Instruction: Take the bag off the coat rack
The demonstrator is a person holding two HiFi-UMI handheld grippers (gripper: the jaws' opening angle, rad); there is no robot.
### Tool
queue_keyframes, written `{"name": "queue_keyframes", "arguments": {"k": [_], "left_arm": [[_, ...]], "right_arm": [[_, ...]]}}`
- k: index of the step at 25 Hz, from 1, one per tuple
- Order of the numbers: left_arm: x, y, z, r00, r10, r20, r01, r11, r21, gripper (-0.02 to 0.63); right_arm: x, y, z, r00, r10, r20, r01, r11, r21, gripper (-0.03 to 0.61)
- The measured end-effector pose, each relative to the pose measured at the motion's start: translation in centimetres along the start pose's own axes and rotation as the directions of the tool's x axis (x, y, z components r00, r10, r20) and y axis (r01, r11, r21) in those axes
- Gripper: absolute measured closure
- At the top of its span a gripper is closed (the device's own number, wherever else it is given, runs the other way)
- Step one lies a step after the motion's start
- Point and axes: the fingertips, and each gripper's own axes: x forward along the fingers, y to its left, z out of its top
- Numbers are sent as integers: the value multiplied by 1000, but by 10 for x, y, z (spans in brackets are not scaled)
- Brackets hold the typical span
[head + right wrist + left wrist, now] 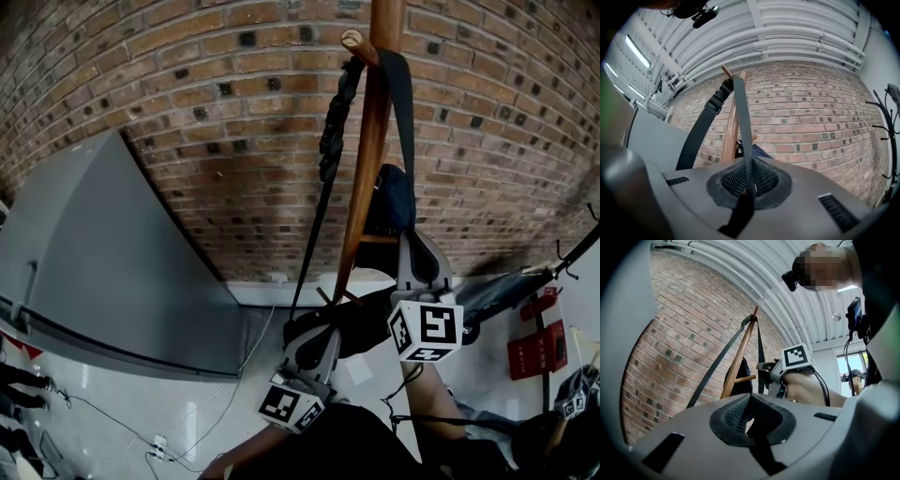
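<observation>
The dark blue bag (392,197) hangs against the wooden coat rack (370,159), partway down its pole and on the far side, beside a short lower peg (746,378). A black webbing strap (403,112) is draped over the top peg (353,40). One run drops down the left of the pole and the other down the right, past the bag (where it joins the bag cannot be made out). The right gripper (749,180) has its jaws pressed together on that right-hand run, and the webbing rises straight from between the pads to the peg. The left gripper (749,417) sits lower and further left, near the bottom of the strap's left run. Its jaws are closed, with nothing visible between the pads. Behind the rack stands a brick wall (187,112). A grey cabinet (103,262) is at the left, and a black metal stand (886,136) is at the far right.
</observation>
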Motion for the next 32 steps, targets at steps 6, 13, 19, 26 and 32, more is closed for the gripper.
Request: {"name": "queue_keyframes", "arguments": {"k": [6,13,19,26,32], "left_arm": [[0,-3,-1,1000,-12,-7,13,1000,11,597],[1,-11,0,999,-39,-8,39,999,35,597],[-1,-12,3,1000,-27,-3,27,999,47,597],[-3,-17,0,999,-29,-15,30,999,43,597],[-4,-20,5,1000,-30,5,30,997,66,597]], "right_arm": [[-1,-4,13,1000,15,26,-16,999,47,561],[-3,2,25,998,36,56,-40,996,80,562],[-3,4,39,995,65,82,-73,992,107,561],[-5,7,59,989,89,122,-104,987,120,561],[-9,11,77,983,101,151,-117,988,103,563]]}}
